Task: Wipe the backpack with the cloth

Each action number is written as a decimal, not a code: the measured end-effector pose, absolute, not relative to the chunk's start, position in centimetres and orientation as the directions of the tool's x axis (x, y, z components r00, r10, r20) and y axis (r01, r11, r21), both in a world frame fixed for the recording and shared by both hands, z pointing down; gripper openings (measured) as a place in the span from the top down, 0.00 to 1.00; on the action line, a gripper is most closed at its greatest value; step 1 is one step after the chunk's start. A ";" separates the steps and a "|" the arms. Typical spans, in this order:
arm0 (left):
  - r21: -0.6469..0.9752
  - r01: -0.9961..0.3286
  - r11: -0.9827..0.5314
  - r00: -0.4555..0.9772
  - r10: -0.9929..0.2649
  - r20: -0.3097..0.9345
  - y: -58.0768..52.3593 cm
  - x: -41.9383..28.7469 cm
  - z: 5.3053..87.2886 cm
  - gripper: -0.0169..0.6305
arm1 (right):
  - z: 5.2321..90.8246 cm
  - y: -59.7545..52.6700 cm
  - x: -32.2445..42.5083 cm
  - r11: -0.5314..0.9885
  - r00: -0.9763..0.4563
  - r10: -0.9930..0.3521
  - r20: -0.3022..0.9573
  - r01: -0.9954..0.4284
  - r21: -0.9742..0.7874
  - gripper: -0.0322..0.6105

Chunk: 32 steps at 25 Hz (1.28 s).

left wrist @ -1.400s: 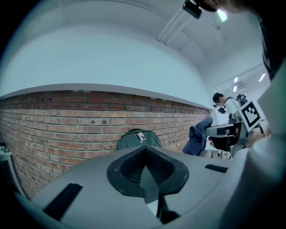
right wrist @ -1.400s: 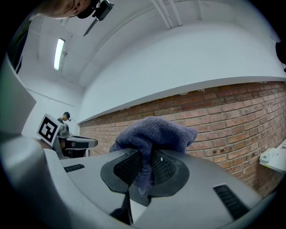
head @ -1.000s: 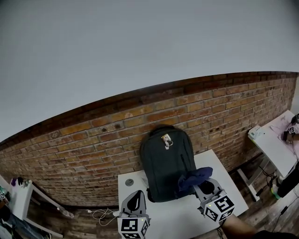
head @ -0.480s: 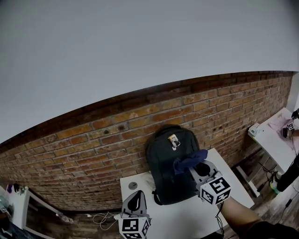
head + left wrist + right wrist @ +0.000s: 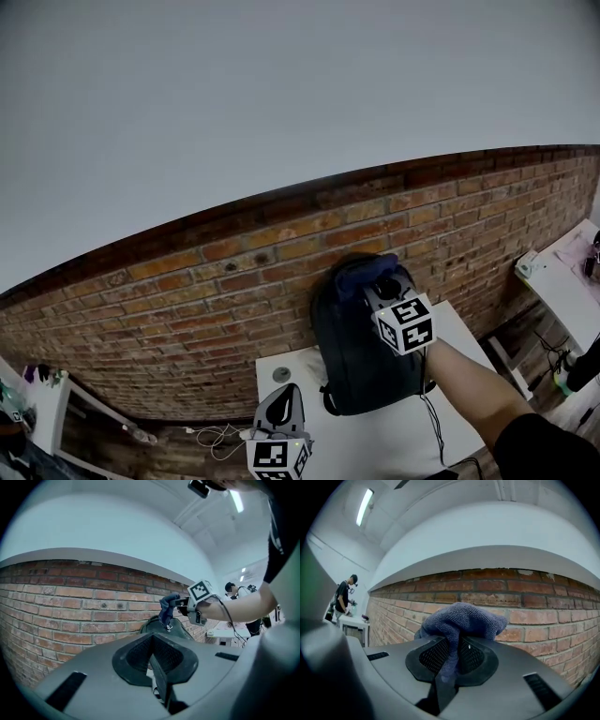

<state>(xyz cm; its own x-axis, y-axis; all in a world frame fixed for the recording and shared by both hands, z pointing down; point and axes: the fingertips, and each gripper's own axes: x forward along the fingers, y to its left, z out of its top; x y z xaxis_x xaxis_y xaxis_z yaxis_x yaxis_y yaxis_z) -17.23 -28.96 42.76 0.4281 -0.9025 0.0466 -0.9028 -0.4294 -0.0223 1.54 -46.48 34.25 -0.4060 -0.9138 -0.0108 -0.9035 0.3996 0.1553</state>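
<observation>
Since a second ago, the right gripper (image 5: 379,288) has gone up from the low right side of the dark grey backpack (image 5: 361,375) to its top. Its fingers are pinched tight on the dark blue fluffy cloth (image 5: 461,620). The cloth lies bunched on the top of the bag and hides that part.

One backpack stands at the back edge of the white tabletop (image 5: 366,441), against the red brick wall (image 5: 206,281). One small round grey thing (image 5: 281,374) sits near the back left corner; it is too small to tell what it is.

The left gripper (image 5: 154,656) hangs over the front left corner. Its fingers are pressed together with nothing in them. Its lower part is cut off in the head view. From its own view, only the bag's top shows.
</observation>
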 end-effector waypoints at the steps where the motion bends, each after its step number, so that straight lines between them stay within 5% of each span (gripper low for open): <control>1: -0.020 -0.906 -0.423 0.422 -0.906 0.048 -29.0 -17.4 42.8 0.99 | 34.4 -47.8 1.1 0.397 -0.401 -0.916 0.009 -0.902 0.172 0.87; 7: -0.009 -0.920 -0.393 0.392 -0.919 0.047 -29.3 -17.6 42.6 0.99 | 36.5 -54.4 0.6 0.360 -0.331 -0.932 0.150 -0.898 0.253 0.88; 17: 0.001 -0.929 -0.371 0.370 -0.925 0.082 -29.8 -16.7 43.7 0.99 | 38.0 -59.7 11.1 0.180 -0.108 -0.954 0.279 -0.952 0.247 0.88; 32: -0.007 -0.949 -0.316 0.314 -0.943 0.108 -29.2 -17.4 44.4 0.99 | 38.3 -59.7 4.5 0.336 -0.262 -0.925 0.276 -0.902 0.271 0.88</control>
<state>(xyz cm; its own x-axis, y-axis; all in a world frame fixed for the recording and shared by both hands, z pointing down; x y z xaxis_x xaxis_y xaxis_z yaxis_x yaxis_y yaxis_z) -17.38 -29.16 44.42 0.3138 -0.9433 0.1079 -0.9486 -0.3163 -0.0066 4.52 -59.74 38.31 -0.2619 -0.9249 0.2757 -0.9021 0.3361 0.2707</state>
